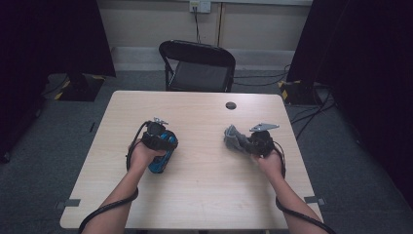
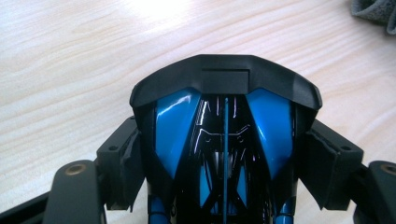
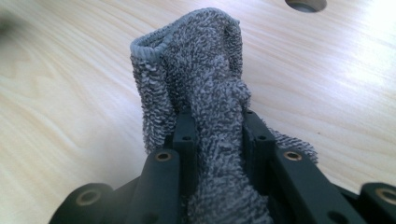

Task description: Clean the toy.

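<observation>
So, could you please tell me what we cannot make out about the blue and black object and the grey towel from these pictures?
- Glossy blue and black plastic object: its lower part is cut off by the bottom edge of the left gripper view; in the high view the left gripper and hand cover most of it, so what it is stays unclear.
- Grey terry towel: its lower end is hidden between the right gripper jaws; small and bunched in the high view.

On the desk (image 1: 204, 185), the left claw (image 1: 157, 135) sits at the left side with a bottle-like object (image 1: 161, 157) between its jaws. Well apart to the right, the right claw (image 1: 253, 142) grips a towel (image 1: 234, 139). A chair (image 1: 197, 66) stands behind the desk, beyond a hole (image 1: 231, 105) near its far edge.
</observation>
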`<action>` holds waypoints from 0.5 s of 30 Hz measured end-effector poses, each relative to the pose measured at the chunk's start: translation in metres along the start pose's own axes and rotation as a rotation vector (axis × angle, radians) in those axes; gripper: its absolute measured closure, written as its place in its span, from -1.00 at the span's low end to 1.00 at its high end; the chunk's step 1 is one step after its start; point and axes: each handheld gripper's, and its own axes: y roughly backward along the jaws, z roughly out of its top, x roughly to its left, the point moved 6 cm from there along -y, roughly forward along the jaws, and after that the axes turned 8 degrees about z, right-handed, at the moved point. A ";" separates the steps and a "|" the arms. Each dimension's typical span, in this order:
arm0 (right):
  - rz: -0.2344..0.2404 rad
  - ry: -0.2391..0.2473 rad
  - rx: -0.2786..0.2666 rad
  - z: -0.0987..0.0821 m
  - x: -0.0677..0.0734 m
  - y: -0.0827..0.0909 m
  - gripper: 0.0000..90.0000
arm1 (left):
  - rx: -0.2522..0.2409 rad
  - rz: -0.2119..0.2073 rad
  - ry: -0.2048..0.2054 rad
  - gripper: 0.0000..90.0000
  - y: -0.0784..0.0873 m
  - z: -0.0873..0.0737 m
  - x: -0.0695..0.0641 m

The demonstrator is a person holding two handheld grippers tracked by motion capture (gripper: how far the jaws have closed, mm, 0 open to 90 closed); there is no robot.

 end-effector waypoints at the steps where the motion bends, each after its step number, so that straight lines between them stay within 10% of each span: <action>1: -0.001 -0.005 -0.001 -0.001 -0.002 -0.001 0.59 | 0.001 -0.003 0.003 -0.43 -0.002 0.000 0.001; 15: 0.000 -0.050 0.007 -0.013 -0.009 -0.017 0.53 | 0.052 0.002 -0.024 -0.44 -0.030 -0.006 -0.006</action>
